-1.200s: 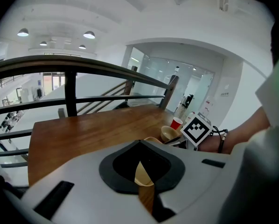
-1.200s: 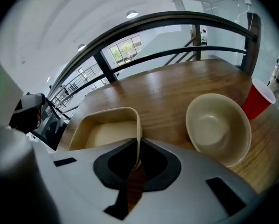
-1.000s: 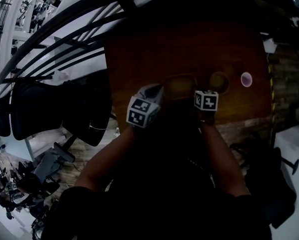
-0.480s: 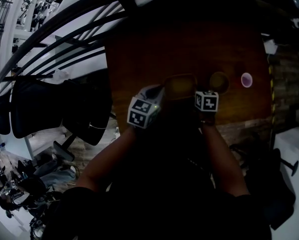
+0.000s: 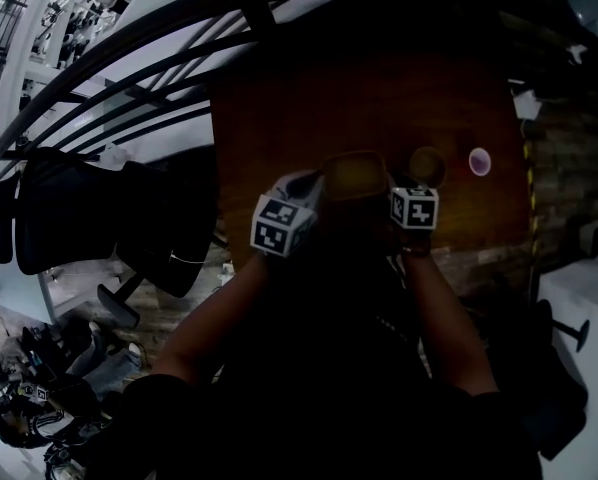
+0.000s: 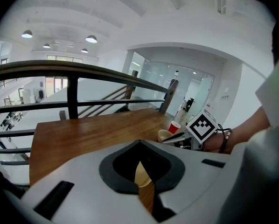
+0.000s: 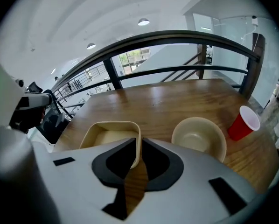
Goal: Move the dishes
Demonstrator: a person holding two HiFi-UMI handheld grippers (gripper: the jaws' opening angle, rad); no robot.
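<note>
Cream square dish, cream round bowl, red cup, brown wood-grain table.

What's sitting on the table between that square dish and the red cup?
A round beige bowl stands between the square dish and the red cup; the right gripper view shows it best.

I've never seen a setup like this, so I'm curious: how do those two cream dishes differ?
The square dish has straight sides and rounded corners, while the round bowl is circular. The square dish has its rim pinched by the right tool, whereas the round bowl stands free. The round bowl sits nearer the red cup than the square dish does. Both are cream-coloured and look empty.
</note>
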